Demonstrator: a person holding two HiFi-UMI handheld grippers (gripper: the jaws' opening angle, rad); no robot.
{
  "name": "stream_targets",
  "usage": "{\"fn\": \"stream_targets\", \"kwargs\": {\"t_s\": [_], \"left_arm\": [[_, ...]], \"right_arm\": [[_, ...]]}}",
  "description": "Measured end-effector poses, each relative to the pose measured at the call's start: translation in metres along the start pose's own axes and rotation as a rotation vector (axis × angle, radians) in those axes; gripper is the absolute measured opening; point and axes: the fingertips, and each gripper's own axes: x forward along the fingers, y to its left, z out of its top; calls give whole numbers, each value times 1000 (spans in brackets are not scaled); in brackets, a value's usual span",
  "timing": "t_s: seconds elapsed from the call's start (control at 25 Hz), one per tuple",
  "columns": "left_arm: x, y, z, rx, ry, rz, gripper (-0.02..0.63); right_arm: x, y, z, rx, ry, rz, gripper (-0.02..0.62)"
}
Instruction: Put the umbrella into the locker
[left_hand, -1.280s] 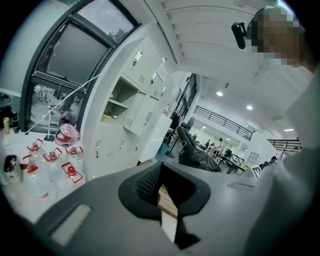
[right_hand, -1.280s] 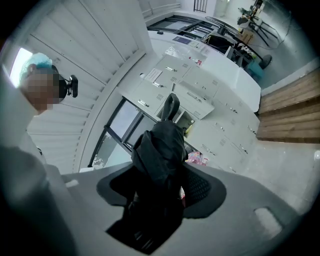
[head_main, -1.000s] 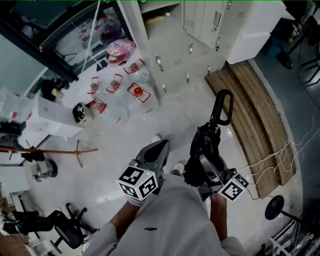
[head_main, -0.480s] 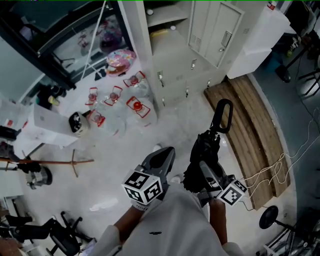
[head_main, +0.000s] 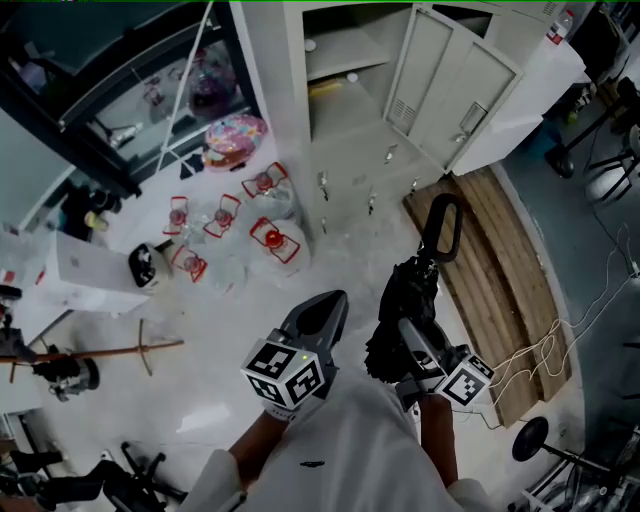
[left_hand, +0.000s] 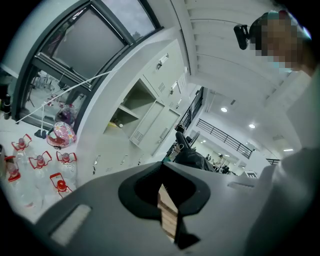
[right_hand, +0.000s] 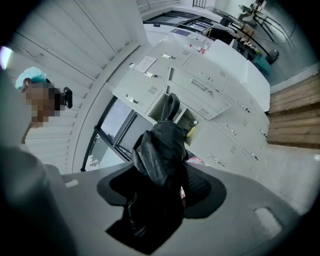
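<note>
A folded black umbrella (head_main: 408, 292) with a curved handle (head_main: 445, 225) sticks forward from my right gripper (head_main: 405, 338), which is shut on its bunched fabric. In the right gripper view the umbrella (right_hand: 161, 150) fills the gap between the jaws and points at the bank of off-white lockers (right_hand: 200, 82). One locker stands with its door (head_main: 448, 82) swung open, showing a shelf (head_main: 340, 55) inside. My left gripper (head_main: 320, 318) is beside the right, shut and holding nothing. In the left gripper view its jaws (left_hand: 167, 202) leave only a thin slit, with the open locker (left_hand: 131, 107) ahead.
Several clear water jugs with red handles (head_main: 262, 235) stand on the floor left of the lockers, next to a pink patterned thing (head_main: 235, 135). A wooden platform (head_main: 500, 265) with loose cables (head_main: 545, 345) lies at the right. A wooden stick (head_main: 100, 350) lies at the left.
Both grippers and the umbrella have moved forward toward the lockers. The open locker door and its shelf now show more fully at the top of the head view.
</note>
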Motion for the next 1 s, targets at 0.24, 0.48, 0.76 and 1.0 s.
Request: {"fn": "stream_targets", "kwargs": {"t_s": [0.24,0.48,0.76,1.0], "left_arm": [[14,41,37,10,10,-39,15],[24,81,63,28,25,-83,15],[33,102,69,-7,65,-111,15],[44,112,72,-28,72,-101,15]], "right_arm": [[59,-2,16,12,-44,-30,259],[100,-9,25,8,-105,-60,259],[113,-12,13,38,-107,-128,259],[125,-23,14,56,-82,-141,259]]}}
